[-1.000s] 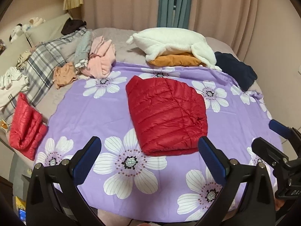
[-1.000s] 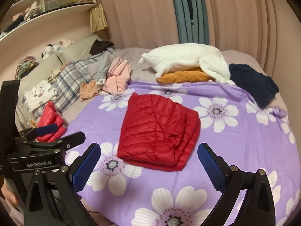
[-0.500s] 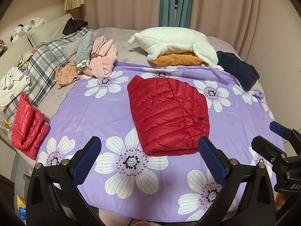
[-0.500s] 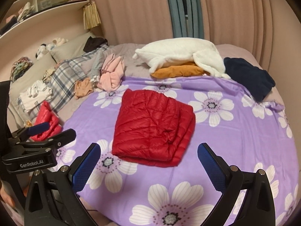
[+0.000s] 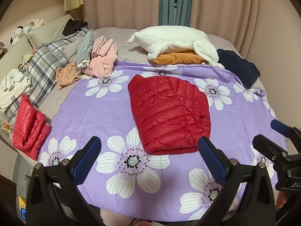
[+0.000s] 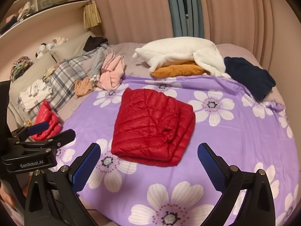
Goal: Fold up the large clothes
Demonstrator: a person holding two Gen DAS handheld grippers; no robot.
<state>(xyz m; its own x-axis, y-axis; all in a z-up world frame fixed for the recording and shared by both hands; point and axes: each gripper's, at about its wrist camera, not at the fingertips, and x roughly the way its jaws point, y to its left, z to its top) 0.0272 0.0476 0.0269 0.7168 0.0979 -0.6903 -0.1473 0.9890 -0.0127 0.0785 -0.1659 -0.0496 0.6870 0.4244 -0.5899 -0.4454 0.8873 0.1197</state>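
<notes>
Holding both grippers spread and empty at the near edge of the bed, I have the left gripper point(image 5: 148, 160) and the right gripper point(image 6: 148, 165) clear of the cloth — neither touches anything. The red puffer jacket point(image 5: 169, 113) lies folded in the middle of the purple flowered sheet point(image 5: 97, 109), which I take to be the clean work area, apart from the loose clothes heaped near the pillows. Its long axis runs away from me toward the white fleece point(image 5: 173, 39), the thick folded edge nearest my grippers, the narrower rounded end pointing far. A second red bundle point(image 5: 28, 126) sits off the sheet's left edge — likely finished work.
</notes>
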